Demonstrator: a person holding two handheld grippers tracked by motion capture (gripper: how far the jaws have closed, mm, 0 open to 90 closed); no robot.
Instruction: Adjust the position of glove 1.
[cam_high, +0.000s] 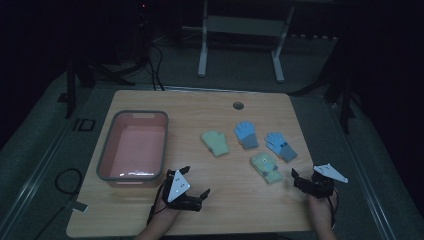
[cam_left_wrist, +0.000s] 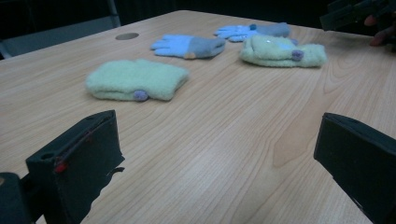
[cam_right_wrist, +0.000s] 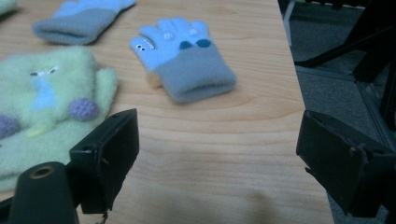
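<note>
Four gloves are laid out on the right half of the table (cam_high: 150, 220): a green mitten (cam_high: 215, 143), a blue glove (cam_high: 246, 134), a second blue glove (cam_high: 280, 145) and a decorated green mitten (cam_high: 266, 167), with the pink basin (cam_high: 132, 146) set well apart at the left. Both the left gripper (cam_high: 196, 188) and the right gripper (cam_high: 299, 179) are held with jaws wide apart and nothing between them, the right one just beside the decorated green mitten. It is judged that a shallow pinch could slip off the soft fleece, or that a neighbouring glove could be dragged along.
</note>
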